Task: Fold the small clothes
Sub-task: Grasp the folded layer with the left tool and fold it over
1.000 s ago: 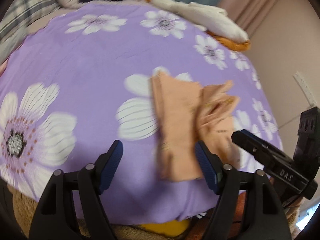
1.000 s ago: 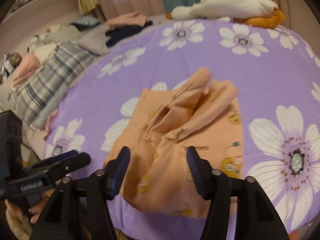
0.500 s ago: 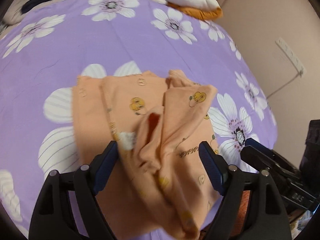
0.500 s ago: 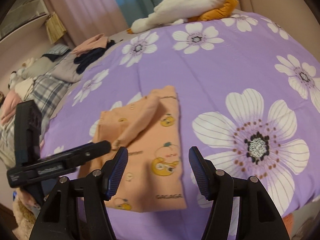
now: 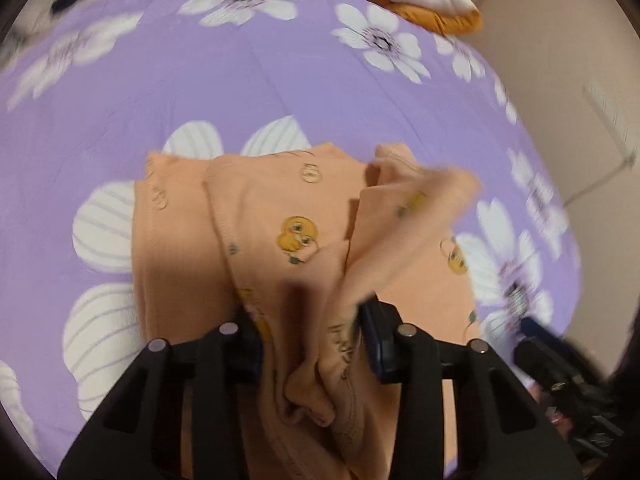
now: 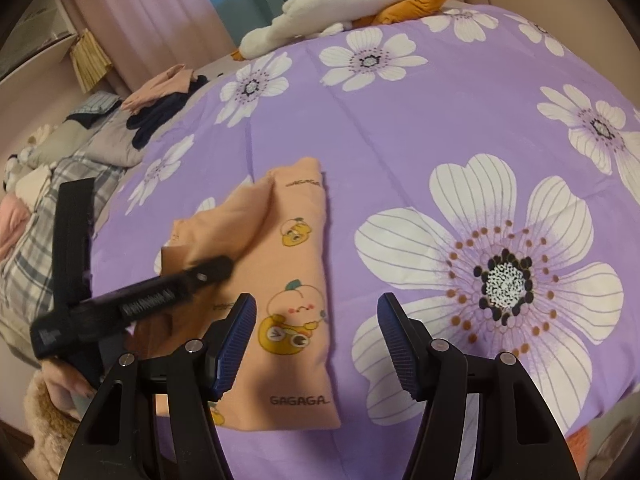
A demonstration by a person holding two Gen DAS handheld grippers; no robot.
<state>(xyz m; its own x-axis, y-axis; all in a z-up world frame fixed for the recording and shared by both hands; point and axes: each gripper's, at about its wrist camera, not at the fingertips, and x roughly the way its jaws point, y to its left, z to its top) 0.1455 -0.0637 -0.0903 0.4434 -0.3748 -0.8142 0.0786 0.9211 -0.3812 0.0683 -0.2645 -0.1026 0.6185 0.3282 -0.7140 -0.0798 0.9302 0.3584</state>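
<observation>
A small peach garment with cartoon prints (image 5: pixel 280 220) lies on the purple flowered bedspread (image 5: pixel 200 80). My left gripper (image 5: pixel 312 336) is shut on a bunched fold of the garment at its near edge. In the right wrist view the garment (image 6: pixel 292 264) lies flat and partly folded, and the left gripper (image 6: pixel 208 272) reaches over its left side. My right gripper (image 6: pixel 316 344) is open and empty, just above the garment's near right corner and the bedspread (image 6: pixel 440 120).
A white and orange plush toy (image 6: pixel 348 0) lies at the far end of the bed. A heap of clothes and a plaid blanket (image 6: pixel 60 184) lies to the left. The wall (image 5: pixel 560 80) runs close along the bed's right side.
My left gripper has closed on the garment's near fold. My right gripper has let the garment go and drawn off to the right; the lifted fabric has dropped flat.
</observation>
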